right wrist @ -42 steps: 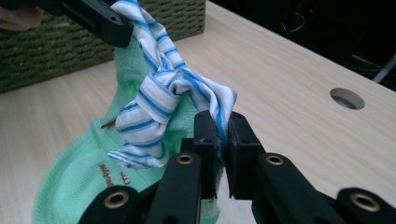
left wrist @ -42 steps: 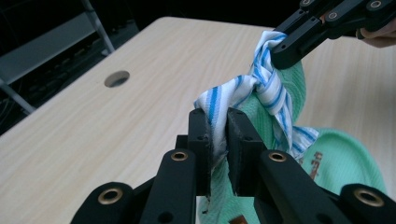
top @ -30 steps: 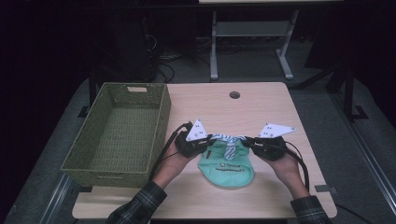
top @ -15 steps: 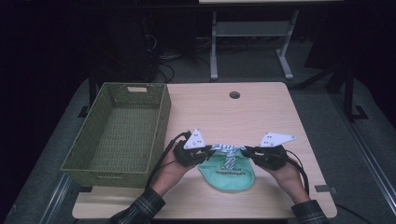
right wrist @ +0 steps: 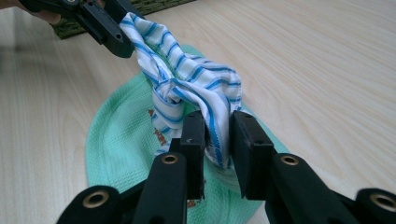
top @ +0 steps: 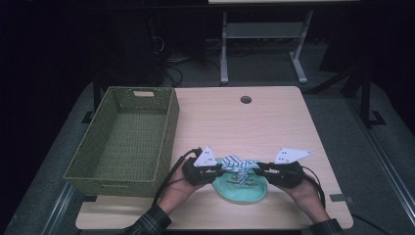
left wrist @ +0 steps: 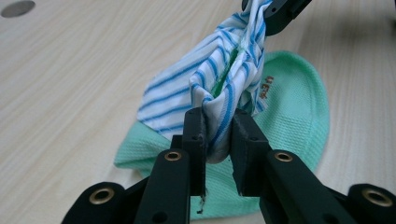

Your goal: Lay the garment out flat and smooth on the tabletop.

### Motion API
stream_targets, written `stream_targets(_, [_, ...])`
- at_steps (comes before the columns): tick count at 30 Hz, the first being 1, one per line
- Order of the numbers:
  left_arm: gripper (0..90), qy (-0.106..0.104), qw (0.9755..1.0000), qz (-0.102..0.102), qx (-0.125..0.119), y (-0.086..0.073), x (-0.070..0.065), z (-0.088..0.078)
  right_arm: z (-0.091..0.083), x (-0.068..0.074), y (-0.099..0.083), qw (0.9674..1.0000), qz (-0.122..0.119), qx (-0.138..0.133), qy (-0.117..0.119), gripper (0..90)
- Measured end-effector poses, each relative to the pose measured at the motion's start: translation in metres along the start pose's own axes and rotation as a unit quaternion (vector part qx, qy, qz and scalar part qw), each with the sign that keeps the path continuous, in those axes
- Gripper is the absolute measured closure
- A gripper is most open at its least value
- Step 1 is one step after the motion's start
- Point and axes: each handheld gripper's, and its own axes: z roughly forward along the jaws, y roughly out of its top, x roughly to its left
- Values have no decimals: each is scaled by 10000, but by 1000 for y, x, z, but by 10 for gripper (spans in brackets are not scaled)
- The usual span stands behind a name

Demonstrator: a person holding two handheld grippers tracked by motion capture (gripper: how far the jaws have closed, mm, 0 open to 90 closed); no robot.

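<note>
Pinching the striped cloth [left wrist: 219, 84] from both ends — left hand-held gripper [left wrist: 218, 140], right hand-held gripper [right wrist: 218, 140] — above the green bib [top: 244, 188].

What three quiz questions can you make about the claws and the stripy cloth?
1. True or false: both the left claw and right claw pinch the striped cloth.
2. What colour is the rounded cloth under it: A red, B green, C black?
3. Fill in: the woven basket sits to the person's ____ of the cloths.

Key: 1 true; 2 B; 3 left.
</note>
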Motion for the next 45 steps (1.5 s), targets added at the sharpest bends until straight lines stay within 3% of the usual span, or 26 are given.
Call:
stream_targets(8, [746, -188, 9997, 8, 181, -7, -9, 4, -5, 7, -10, 9998, 62, 74, 171, 706])
stream_targets(20, [710, -450, 9970, -81, 621, -20, -16, 16, -2, 15, -31, 9973, 292, 462, 481, 627])
stream_targets(25, [615, -502, 9971, -223, 523, -20, -18, 10, -7, 16, -34, 9974, 337, 384, 515, 606])
stream_targets(32, [553, -776, 9957, -428, 269, -17, -15, -8, -23, 14, -34, 9975, 448, 153, 519, 629])
stream_targets(38, [716, -716, 9956, -596, 135, -11, -5, -15, -30, 7, -25, 9981, 459, 6, 400, 771])
stream_targets(42, [848, -740, 9945, -724, 171, -5, 2, -12, -25, 0, -18, 9983, 481, -43, 330, 863])
stream_targets(45, [894, -661, 9949, -749, 147, 1, 7, -10, -20, -2, -12, 9986, 425, -42, 309, 895])
